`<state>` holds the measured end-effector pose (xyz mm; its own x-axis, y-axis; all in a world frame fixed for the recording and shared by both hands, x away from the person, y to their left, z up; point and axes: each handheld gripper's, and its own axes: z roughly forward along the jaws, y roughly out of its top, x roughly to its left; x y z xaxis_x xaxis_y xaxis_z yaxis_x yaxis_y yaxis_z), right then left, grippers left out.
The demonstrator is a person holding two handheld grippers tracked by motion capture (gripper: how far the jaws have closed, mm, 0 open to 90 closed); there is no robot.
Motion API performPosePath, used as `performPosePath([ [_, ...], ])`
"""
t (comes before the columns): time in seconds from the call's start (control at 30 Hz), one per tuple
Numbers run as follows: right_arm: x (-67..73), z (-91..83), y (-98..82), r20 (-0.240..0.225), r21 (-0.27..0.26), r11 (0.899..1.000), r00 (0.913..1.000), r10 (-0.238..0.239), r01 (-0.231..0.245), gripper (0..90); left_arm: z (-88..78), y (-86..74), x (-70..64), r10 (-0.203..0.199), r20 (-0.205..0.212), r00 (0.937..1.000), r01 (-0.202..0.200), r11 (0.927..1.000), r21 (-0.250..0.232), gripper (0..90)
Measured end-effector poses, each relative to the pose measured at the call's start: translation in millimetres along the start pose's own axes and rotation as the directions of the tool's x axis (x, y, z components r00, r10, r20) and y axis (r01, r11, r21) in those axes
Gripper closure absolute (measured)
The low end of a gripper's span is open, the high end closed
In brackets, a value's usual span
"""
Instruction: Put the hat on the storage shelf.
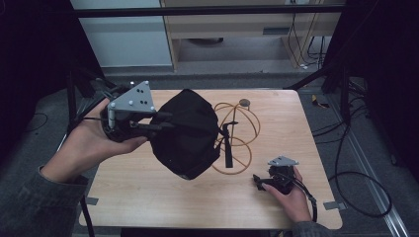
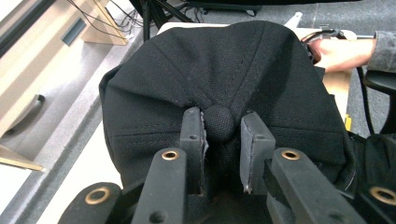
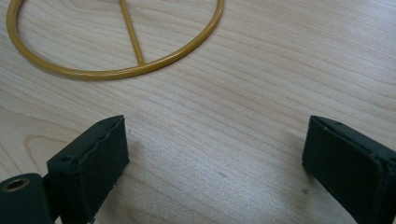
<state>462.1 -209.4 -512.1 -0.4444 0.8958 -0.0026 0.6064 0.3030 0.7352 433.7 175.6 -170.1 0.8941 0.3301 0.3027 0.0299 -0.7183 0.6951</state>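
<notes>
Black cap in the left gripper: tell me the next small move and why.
Probably carry the black cap right and lower it over the yellow wire stand. The left gripper pinches its top button, holding it above the table, while the right gripper rests open nearby.

Black cap, plain weave; mustard-yellow wire frame beside it; pale woodgrain table; strap apparently black.

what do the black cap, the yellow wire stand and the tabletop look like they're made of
Black cap: woven cloth, matte, with stitched seams and a fabric-covered top button. Yellow wire stand: thin rod, smooth and slightly glossy, probably coated metal. Tabletop: light wood or wood-look laminate, with visible grain.
</notes>
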Motion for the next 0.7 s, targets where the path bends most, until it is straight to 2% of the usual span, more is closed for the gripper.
performPosePath([
  [0.17,0.0,0.0,0.0,0.0,0.0,1.0,1.0,-0.001,0.001,7.1,6.5,10.3,6.0,0.012,-0.012,0.9999,-0.012,0.9998,0.014,73.7],
  [0.47,0.2,0.2,-0.1,-0.001,0.001,1.0,1.0,0.002,-0.002,7.0,20.1,33.1,21.2,0.019,-0.02,0.9996,-0.019,0.9998,-0.006,73.7],
  [0.7,0.4,0.1,-0.1,-0.003,0.001,1.0,1.0,0.004,-0.004,7.0,36.3,49.8,36.5,0.017,-0.023,0.9996,-0.017,0.9998,0.003,73.7],
])
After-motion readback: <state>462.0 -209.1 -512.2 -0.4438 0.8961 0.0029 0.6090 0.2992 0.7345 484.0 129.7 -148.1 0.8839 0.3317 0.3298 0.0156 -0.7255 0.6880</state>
